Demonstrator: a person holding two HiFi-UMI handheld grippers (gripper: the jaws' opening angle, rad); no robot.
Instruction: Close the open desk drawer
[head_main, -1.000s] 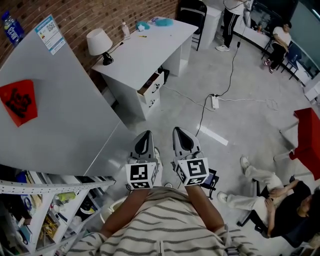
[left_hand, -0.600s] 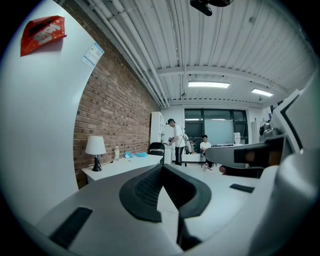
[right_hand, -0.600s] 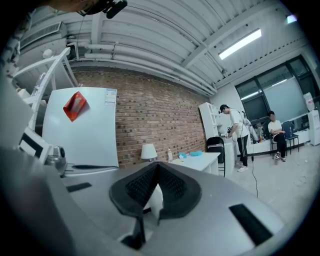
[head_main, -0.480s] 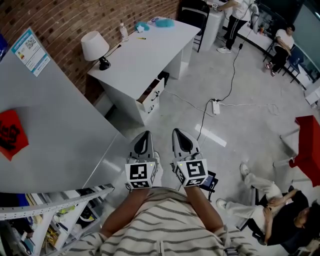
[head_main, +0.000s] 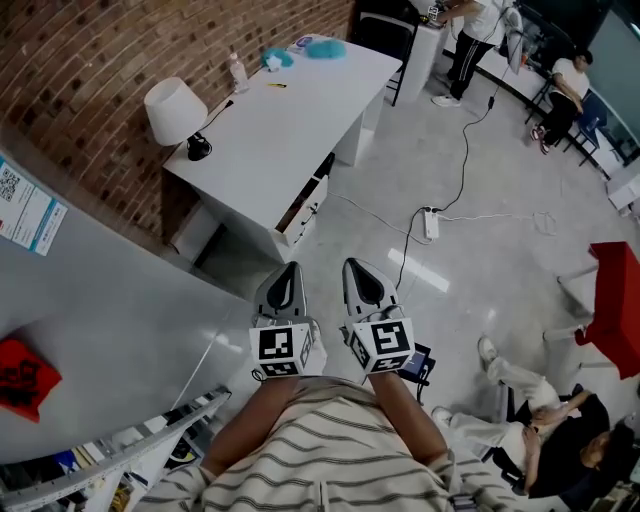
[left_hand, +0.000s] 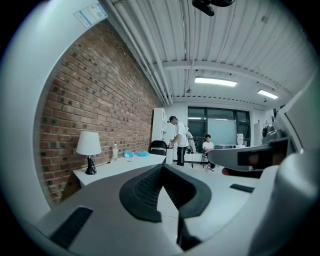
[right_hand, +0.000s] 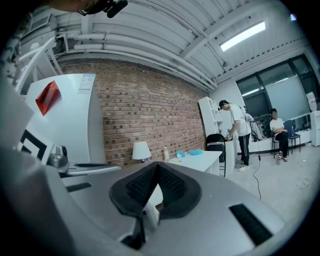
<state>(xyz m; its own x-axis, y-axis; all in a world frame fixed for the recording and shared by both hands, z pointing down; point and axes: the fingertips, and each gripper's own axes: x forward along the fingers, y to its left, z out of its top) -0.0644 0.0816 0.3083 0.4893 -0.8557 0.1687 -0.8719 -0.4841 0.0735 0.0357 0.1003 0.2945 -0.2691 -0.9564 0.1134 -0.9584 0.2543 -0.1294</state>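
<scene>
The left hand-held gripper (head_main: 286, 275) and right hand-held gripper (head_main: 358, 270) sit side by side, tucked close to the person's striped shirt (head_main: 330, 450). Each has its jaws together on nothing, which looks to me like a carrying pose, as nothing is within reach. The open white-fronted drawer (head_main: 304, 204) juts from the long white counter (head_main: 290, 100), straight ahead and well apart from both.

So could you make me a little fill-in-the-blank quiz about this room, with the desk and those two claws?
The drawer of the desk stands ___.
The wall behind the lamp is built of ___.
The left claw and the right claw are both shut and hold ___.
Missing words: open; brick; nothing.
</scene>
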